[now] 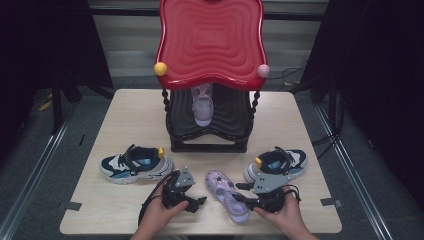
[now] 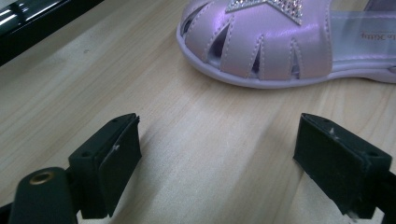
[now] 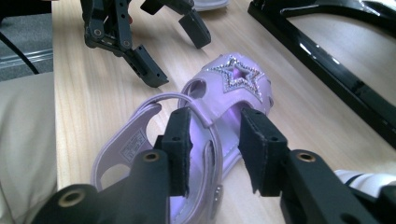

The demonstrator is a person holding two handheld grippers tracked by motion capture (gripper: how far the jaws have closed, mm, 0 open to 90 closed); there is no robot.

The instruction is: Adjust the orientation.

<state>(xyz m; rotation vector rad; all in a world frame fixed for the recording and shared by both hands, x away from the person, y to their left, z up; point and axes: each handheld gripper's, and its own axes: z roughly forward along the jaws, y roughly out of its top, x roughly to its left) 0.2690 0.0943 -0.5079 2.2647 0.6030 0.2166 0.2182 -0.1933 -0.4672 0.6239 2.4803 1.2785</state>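
Note:
A lilac sandal (image 1: 227, 195) with a glittery star on its toe lies on the table's front middle, toe away from me. My right gripper (image 1: 239, 192) comes at it from the right. In the right gripper view its jaws (image 3: 215, 140) stand a little apart astride the sandal (image 3: 233, 88) near its ankle strap, and the pads do not press on it. My left gripper (image 1: 197, 203) rests to the sandal's left, open wide over bare wood (image 2: 217, 158), with the sandal's toe (image 2: 261, 42) just beyond its jaws. The left gripper (image 3: 180, 58) also appears across the sandal in the right gripper view.
A shoe rack (image 1: 210, 40) with a red wavy top and black lower shelf stands mid-table, holding a second lilac sandal (image 1: 202, 105). One blue-and-white sneaker (image 1: 135, 164) lies front left, another (image 1: 277, 162) front right, close behind the right gripper. The wooden table (image 1: 130, 115) ends near my hands.

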